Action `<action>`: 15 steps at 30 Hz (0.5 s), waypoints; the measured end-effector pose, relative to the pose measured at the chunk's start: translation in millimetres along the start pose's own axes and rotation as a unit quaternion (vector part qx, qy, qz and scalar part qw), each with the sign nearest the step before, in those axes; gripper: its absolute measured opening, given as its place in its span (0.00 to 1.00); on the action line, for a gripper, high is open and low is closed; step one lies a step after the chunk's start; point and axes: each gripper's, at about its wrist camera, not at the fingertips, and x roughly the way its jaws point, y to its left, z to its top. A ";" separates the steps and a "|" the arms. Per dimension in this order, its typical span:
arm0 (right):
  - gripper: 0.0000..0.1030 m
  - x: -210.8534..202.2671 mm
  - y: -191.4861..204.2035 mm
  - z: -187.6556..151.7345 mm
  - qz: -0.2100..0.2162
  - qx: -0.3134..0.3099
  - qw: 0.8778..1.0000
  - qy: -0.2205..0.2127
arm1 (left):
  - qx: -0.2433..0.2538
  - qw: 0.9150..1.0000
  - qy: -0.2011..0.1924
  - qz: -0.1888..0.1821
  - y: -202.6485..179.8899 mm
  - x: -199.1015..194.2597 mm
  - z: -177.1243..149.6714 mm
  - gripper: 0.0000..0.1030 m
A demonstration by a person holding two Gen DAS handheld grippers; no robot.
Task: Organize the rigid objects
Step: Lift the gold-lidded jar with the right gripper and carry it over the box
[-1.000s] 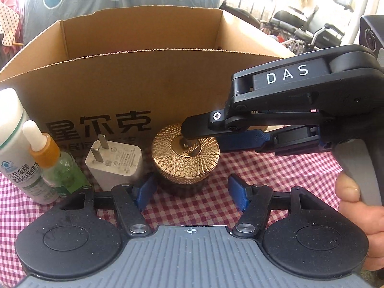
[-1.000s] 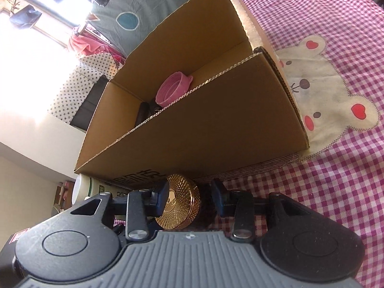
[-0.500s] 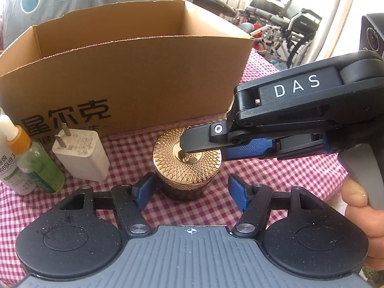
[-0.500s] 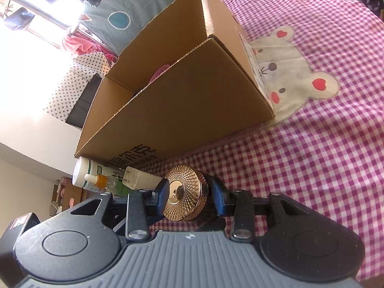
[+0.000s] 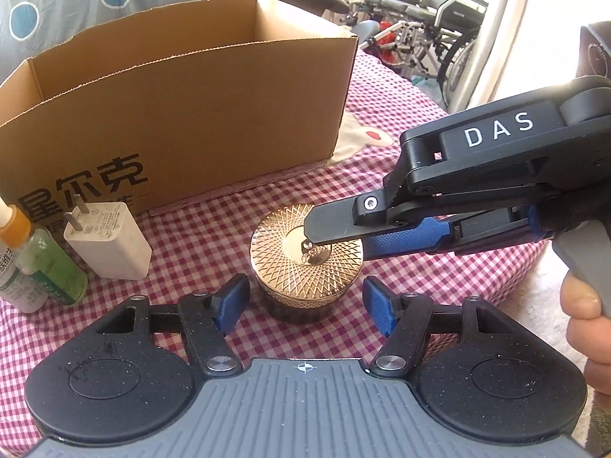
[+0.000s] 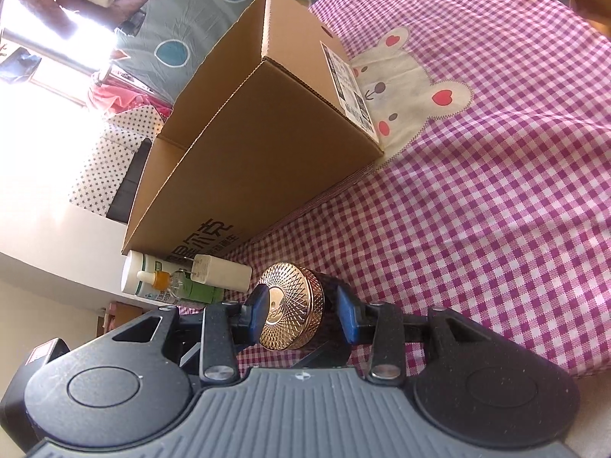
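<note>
A round jar with a gold patterned lid [image 5: 305, 263] stands on the checked cloth in front of the cardboard box [image 5: 183, 129]. My right gripper [image 6: 301, 311] reaches in from the right, turned on its side, with one finger over the lid and one at the jar's side; it looks shut on the jar [image 6: 294, 305]. My left gripper [image 5: 305, 303] is open, its blue pads [image 5: 233, 301] on either side of the jar without touching it.
A white charger plug [image 5: 109, 240], a green dropper bottle [image 5: 46, 259] and a white bottle [image 6: 137, 274] stand left of the jar by the box. Wheelchairs [image 5: 416, 11] are beyond the table's far right edge. A bear patch [image 6: 408, 87] marks the cloth.
Both grippers have drawn back from the box with the jar between the right fingers. The jar now sits farther from the box, and the box looks smaller and more to the left.
</note>
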 end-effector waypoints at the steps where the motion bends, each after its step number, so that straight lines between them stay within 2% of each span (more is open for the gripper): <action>1: 0.41 1.5 0.3 -0.1 0.000 0.001 1.000 0.001 | 0.001 1.000 0.001 0.000 -0.4 4.0 2.8 0.64; 6: 0.42 8.5 -1.4 -1.3 0.001 0.008 1.000 0.004 | 0.005 1.000 0.001 -0.002 -2.2 17.1 12.9 0.63; 11: 0.42 11.1 -3.8 -0.1 0.006 0.008 1.000 0.001 | 0.008 1.000 0.000 0.002 -4.9 18.2 15.9 0.56; 15: 0.42 11.4 -3.1 0.3 0.006 0.006 1.000 -0.001 | 0.002 1.000 0.005 0.005 -5.4 19.7 18.4 0.55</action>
